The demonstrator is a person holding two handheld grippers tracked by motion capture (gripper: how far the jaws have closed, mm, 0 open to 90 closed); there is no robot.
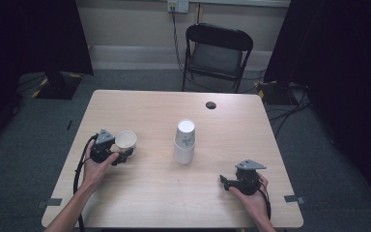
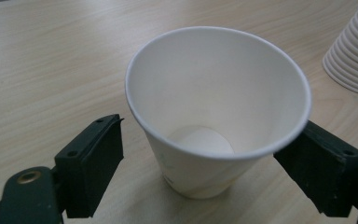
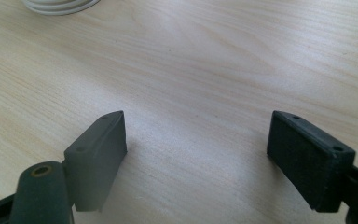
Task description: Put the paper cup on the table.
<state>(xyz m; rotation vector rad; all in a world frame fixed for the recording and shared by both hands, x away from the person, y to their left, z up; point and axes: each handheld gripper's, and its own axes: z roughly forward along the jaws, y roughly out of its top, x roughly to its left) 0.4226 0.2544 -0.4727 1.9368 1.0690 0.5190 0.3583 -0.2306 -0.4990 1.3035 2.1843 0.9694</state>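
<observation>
A single white paper cup (image 1: 126, 140) (image 2: 214, 107) stands upright and empty on the left part of the wooden table (image 1: 149, 193). My left gripper (image 1: 125, 153) (image 2: 209, 163) is open around it: the cup sits between the jaws, the left pad (image 2: 95, 163) clearly apart from its wall and the other pad just under the rim. In the middle of the table stands a stack of upside-down white cups (image 1: 185, 142) (image 2: 354, 51) (image 3: 58, 4). At the front right my right gripper (image 1: 223, 181) (image 3: 196, 154) rests open over bare wood, nothing between its jaws.
A small dark round hole (image 1: 211, 105) marks the table's far side. Beyond the table stands a black folding chair (image 1: 217, 53), with cables on the grey floor and dark curtains at both sides.
</observation>
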